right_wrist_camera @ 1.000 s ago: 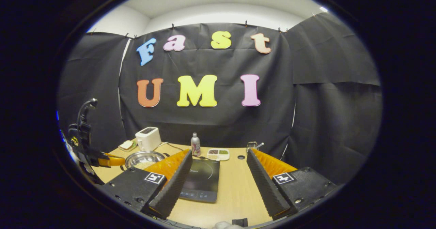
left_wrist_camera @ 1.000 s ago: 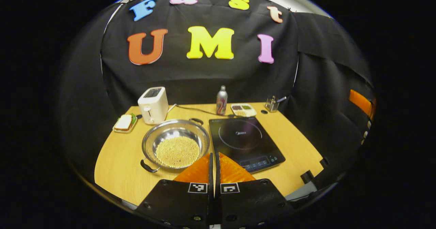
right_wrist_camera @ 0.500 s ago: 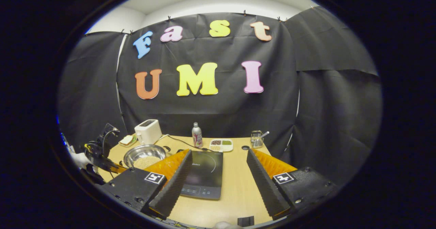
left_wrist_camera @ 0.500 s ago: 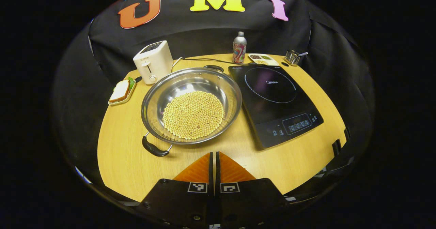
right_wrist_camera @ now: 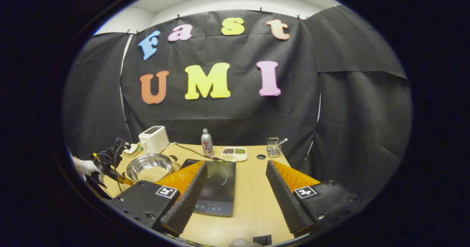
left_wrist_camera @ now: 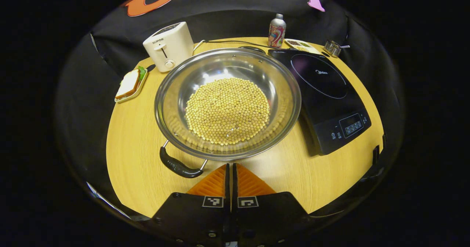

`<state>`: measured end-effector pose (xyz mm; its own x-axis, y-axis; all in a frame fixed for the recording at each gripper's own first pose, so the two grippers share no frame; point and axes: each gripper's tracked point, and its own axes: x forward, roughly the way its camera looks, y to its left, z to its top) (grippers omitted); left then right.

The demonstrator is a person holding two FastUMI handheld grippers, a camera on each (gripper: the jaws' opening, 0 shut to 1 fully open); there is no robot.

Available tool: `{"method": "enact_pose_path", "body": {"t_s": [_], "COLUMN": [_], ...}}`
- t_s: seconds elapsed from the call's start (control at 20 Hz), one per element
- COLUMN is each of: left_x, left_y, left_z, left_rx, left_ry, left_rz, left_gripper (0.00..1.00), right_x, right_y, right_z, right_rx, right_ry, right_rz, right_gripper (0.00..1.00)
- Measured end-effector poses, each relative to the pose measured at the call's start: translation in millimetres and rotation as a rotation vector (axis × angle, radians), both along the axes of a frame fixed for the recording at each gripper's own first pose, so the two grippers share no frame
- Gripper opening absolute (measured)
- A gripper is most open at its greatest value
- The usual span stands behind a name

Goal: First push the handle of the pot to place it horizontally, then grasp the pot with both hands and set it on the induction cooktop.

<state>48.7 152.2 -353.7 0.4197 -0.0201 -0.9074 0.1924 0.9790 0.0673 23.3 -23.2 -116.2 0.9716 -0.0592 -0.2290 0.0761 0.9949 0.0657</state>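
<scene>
A steel pot [left_wrist_camera: 227,103] holding yellow beans sits on the wooden table [left_wrist_camera: 136,147], left of the black induction cooktop [left_wrist_camera: 323,92]. Its near black handle [left_wrist_camera: 179,166] points to the lower left; the far handle [left_wrist_camera: 251,49] lies at the back. My left gripper [left_wrist_camera: 231,166] is shut, its tips just short of the pot's near rim, right of the near handle. In the right gripper view the pot [right_wrist_camera: 148,167] and cooktop [right_wrist_camera: 216,188] lie ahead, and my right gripper [right_wrist_camera: 235,166] hangs open above the cooktop's front, holding nothing. The left gripper [right_wrist_camera: 110,166] shows at far left with a gloved hand.
A white toaster [left_wrist_camera: 169,46] and a sandwich on a small tray [left_wrist_camera: 130,85] stand at the back left. A can [left_wrist_camera: 277,31], a divided snack dish [left_wrist_camera: 301,45] and a wire holder [left_wrist_camera: 333,47] line the back edge. A cable runs behind the pot.
The left gripper has dropped and moved forward toward the pot, which now looks much larger and closer. The right gripper has shifted slightly and stays open.
</scene>
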Motion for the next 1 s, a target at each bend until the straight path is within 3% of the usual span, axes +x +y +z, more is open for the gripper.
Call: {"method": "enact_pose_path", "body": {"t_s": [0.05, 0.1, 0.15, 0.2, 0.3, 0.35, 0.4, 0.45, 0.5, 0.6, 0.65, 0.7, 0.75, 0.8, 0.85, 0.9, 0.95, 1.0], "left_x": [1, 3, 4, 3, 1, 2, 3, 6, 8, 9, 12, 13, 15, 17, 16, 18, 21, 23], "left_y": [6, 13, 18, 19, 27, 30, 32, 38, 40, 43, 48, 52, 56, 60, 63, 66, 70, 74], "left_z": [-1, -3, -5, -5, -3, -3, -4, -6, -7, -5, -6, -5, -5, -5, -5, -5, -4, -2], "left_rx": [0.013, 0.030, 0.030, 0.029, 0.052, 0.061, 0.062, 0.059, 0.053, 0.049, 0.056, 0.067, 0.072, 0.072, 0.071, 0.068, 0.068, 0.072], "left_ry": [0.000, 0.001, 0.007, 0.009, 0.006, 0.005, 0.006, 0.008, 0.009, 0.008, 0.004, 0.001, -0.004, -0.007, -0.007, -0.007, -0.012, -0.016], "left_rz": [0.002, 0.004, 0.006, 0.011, 0.020, 0.026, 0.031, 0.041, 0.050, 0.064, 0.068, 0.075, 0.079, 0.087, 0.096, 0.101, 0.110, 0.117], "left_gripper": [0.10, 0.00, 0.09, 0.00, 0.00, 0.10, 0.00, 0.00, 0.09, 0.09, 0.00, 0.10, 0.00, 0.10, 0.09, 0.00, 0.09, 0.09], "right_x": [2, 3, 5, 6, 9, 9, 10, 9, 7, 5, 5, 5, 6, 5, 5, 4, 4, 4], "right_y": [-1, -2, -3, -5, -5, -4, -4, -4, -3, -3, -4, -5, -7, -8, -8, -7, -5, -2], "right_z": [-1, -1, -1, -1, 1, 2, 1, 2, 0, 1, 2, 0, -2, -1, 0, 1, 3, 2], "right_rx": [0.003, 0.005, 0.003, 0.001, -0.003, -0.006, -0.006, -0.006, -0.005, -0.010, -0.015, -0.021, -0.023, -0.019, -0.015, -0.012, -0.011, -0.016], "right_ry": [0.005, 0.008, 0.010, 0.013, 0.009, 0.012, 0.015, 0.019, 0.024, 0.024, 0.022, 0.029, 0.036, 0.036, 0.038, 0.037, 0.035, 0.035], "right_rz": [-0.001, 0.000, -0.001, -0.002, 0.000, 0.001, 0.001, 0.001, 0.003, 0.004, 0.003, 0.003, 0.001, -0.001, -0.004, -0.006, -0.003, 0.003], "right_gripper": [1.00, 0.99, 0.99, 1.00, 0.99, 0.99, 0.99, 0.99, 1.00, 1.00, 0.99, 0.99, 0.99, 0.99, 0.99, 0.99, 1.00, 0.99]}}
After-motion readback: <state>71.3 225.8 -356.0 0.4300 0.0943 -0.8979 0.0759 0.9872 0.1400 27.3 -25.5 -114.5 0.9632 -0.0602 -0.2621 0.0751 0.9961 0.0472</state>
